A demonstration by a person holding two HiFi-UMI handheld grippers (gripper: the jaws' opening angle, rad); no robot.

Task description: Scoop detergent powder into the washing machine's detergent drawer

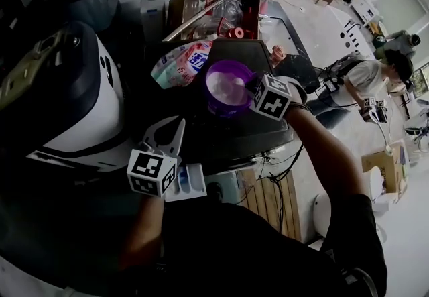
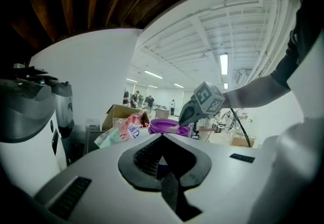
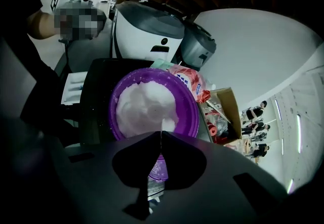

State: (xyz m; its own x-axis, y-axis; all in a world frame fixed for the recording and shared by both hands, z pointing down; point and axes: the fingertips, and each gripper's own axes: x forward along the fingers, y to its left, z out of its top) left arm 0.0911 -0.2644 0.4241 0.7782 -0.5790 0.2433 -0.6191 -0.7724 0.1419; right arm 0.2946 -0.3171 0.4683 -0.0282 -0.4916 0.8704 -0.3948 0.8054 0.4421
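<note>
Close to the body, the bent left arm holds the left gripper (image 1: 167, 132) level just beside the pulled-out drawer (image 1: 194, 182), jaws together on nothing. Farther out, the right arm reaches forward. The right gripper (image 1: 253, 88) tilts down, clamped on a scoop (image 3: 167, 125) dipped in powder (image 3: 147, 109) in the purple bowl (image 1: 224, 109).

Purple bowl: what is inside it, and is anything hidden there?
The purple bowl holds white powder, which fills most of it. The powder covers the bowl's bottom, and the right tool hides the near rim, so anything buried there cannot be seen.
</note>
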